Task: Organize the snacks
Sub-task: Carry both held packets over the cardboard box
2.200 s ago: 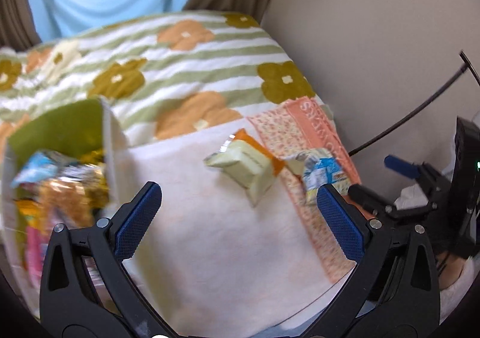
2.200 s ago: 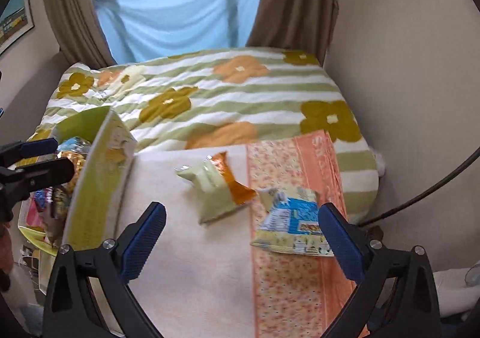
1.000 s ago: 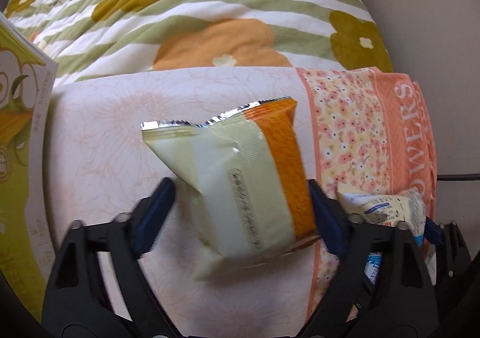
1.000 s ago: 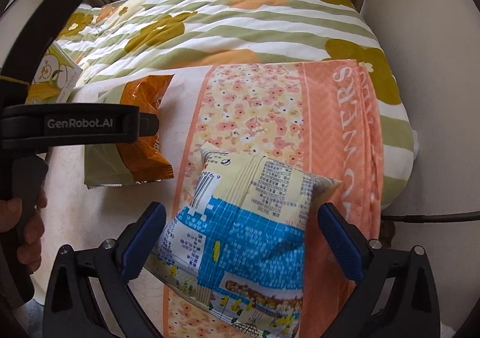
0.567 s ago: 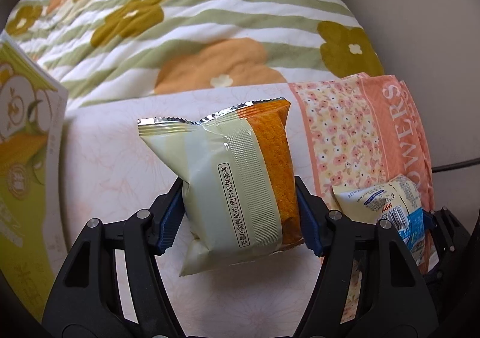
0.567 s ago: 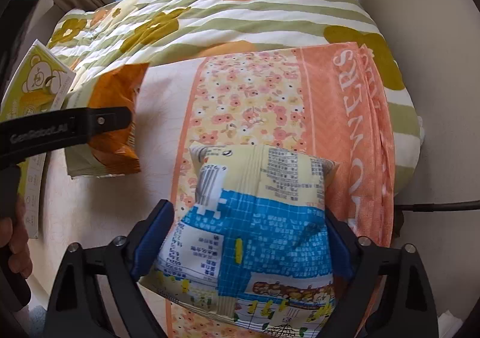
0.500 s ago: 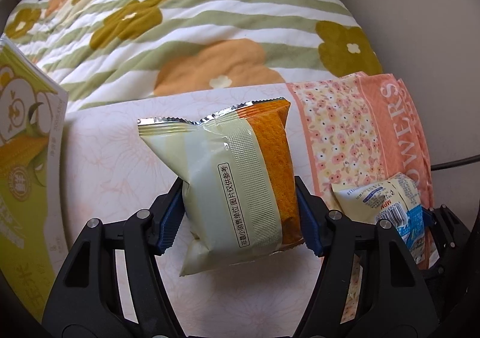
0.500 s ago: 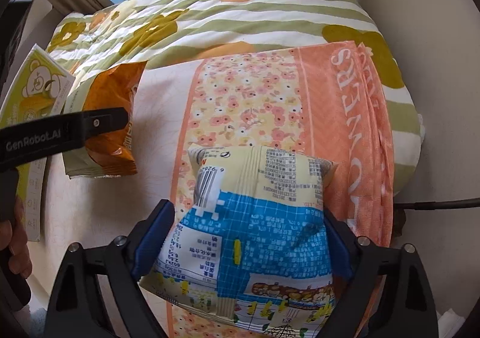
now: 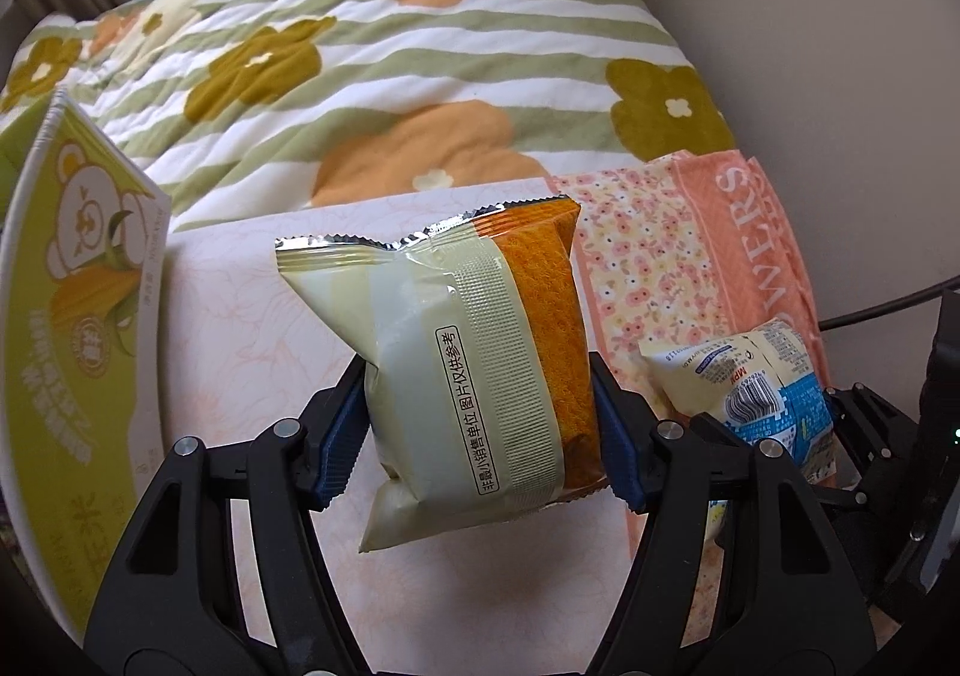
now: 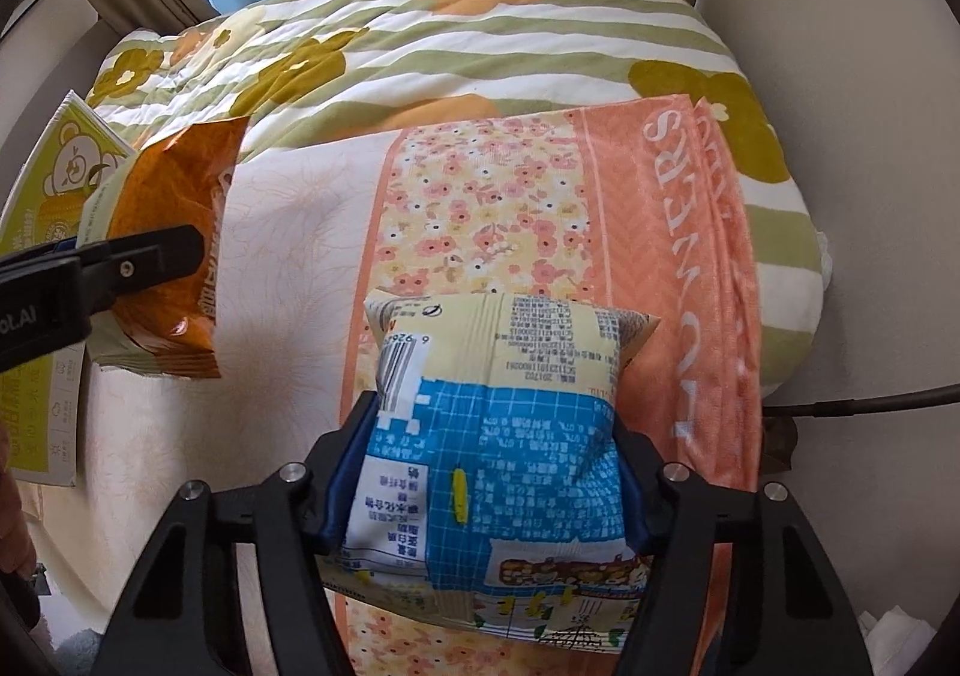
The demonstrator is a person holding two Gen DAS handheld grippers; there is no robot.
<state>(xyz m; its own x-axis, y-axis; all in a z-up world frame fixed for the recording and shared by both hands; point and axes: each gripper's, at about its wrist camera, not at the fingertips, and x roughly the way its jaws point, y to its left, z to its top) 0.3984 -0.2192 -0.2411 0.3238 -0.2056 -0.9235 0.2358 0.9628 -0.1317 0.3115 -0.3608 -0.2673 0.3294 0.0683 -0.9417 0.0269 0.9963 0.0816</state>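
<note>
Bed (image 9: 420, 33): green-striped floral quilt, with a pale cloth and an orange floral towel (image 10: 630, 232) spread over its near end.

Green carton (image 9: 66, 304): bear print, standing at the left edge of the pale cloth.

Pale-green and orange snack packet (image 9: 474, 358): clamped between both blue pads of the left claw (image 9: 480, 436), jaws pressing its lower sides, the packet raised clear of the cloth.

Blue and cream snack packet (image 10: 504, 436): over the towel, between the pads of the right claw (image 10: 486, 484), whose jaws have just been closing and now pinch its sides.
</note>
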